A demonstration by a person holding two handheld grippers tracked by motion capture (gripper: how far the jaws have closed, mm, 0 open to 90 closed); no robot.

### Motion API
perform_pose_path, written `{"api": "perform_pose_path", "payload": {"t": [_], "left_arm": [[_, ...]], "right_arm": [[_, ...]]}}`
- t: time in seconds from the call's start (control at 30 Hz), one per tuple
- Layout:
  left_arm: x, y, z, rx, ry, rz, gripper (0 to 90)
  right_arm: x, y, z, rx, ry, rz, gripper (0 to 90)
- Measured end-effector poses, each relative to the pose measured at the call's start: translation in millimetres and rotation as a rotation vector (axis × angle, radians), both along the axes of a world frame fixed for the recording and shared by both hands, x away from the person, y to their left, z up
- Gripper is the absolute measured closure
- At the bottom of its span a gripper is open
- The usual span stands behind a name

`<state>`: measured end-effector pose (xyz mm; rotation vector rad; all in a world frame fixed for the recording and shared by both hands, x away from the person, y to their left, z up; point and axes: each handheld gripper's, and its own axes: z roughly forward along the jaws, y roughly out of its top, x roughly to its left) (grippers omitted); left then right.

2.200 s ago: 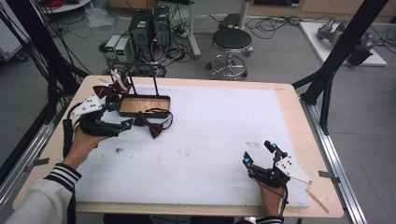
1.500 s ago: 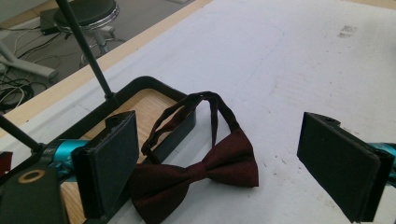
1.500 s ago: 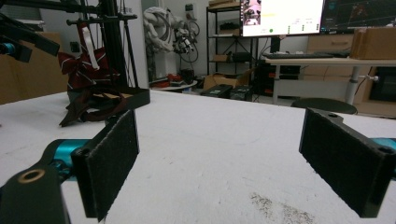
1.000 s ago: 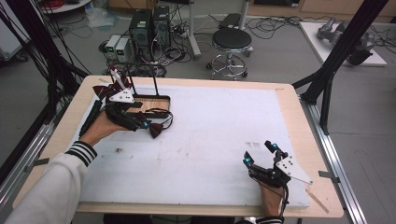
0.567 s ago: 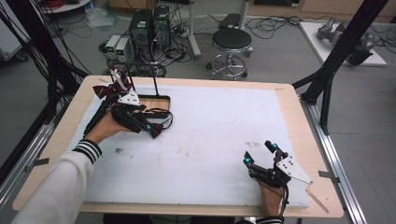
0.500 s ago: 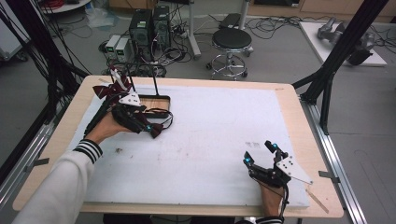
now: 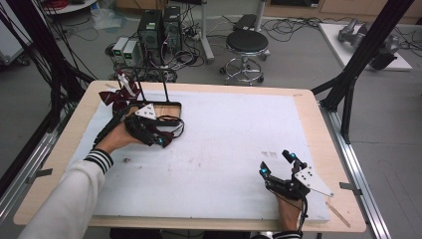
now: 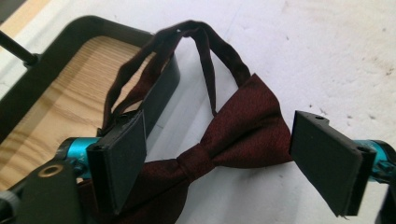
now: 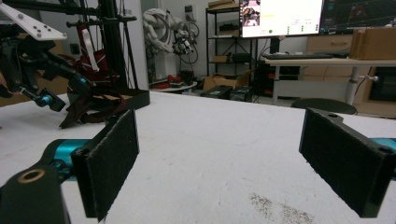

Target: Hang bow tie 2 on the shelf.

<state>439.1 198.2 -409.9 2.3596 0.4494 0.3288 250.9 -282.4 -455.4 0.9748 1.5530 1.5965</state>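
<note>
Lowered, closing left tongs (image 8: 219,163) straddle the bow tie (image 8: 233,135) crosswise.

Bow ties: two, one dark red bow tie (image 8: 233,135) lying on the white mat, another bow tie (image 7: 117,94) hanging at upper left of the high view
Trays: one black tray (image 7: 169,107) with a wooden floor
Grippers: two, left gripper (image 7: 161,139) and right gripper (image 7: 277,163)
Stools: one round stool (image 7: 247,42), top centre
Mats: one white mat (image 7: 239,149)
Tables: one wooden table (image 7: 318,124)
</note>
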Motion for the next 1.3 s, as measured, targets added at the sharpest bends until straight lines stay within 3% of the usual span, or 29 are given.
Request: {"api": "perform_pose_path", "payload": {"t": [0.3,0.6,0.83,1.03,1.23,1.3], "left_arm": [[0.3,-1.2,-4.7,0.042,-0.009,-0.021,26.4],[1.9,0.1,-8.7,0.081,-0.012,0.001,32.4],[3.0,1.0,-10.2,0.103,0.010,0.017,36.7],[4.0,1.0,-12.4,0.118,0.036,0.026,48.3],[7.1,3.8,-14.1,0.097,0.075,0.050,51.5],[7.3,4.6,-14.4,0.103,0.071,0.053,54.9]], "right_arm": [[0.2,-0.2,0.0,0.004,-0.001,0.001,11.3],[-0.3,-0.2,-0.1,0.009,0.004,0.000,11.3],[0.2,-0.7,-0.1,0.005,-0.003,-0.001,11.3],[0.3,-0.8,-0.2,0.006,-0.004,-0.001,11.2],[0.1,-0.9,-0.2,0.006,-0.001,-0.001,11.3],[0.1,-1.1,-0.1,0.009,-0.001,0.001,11.3]]}}
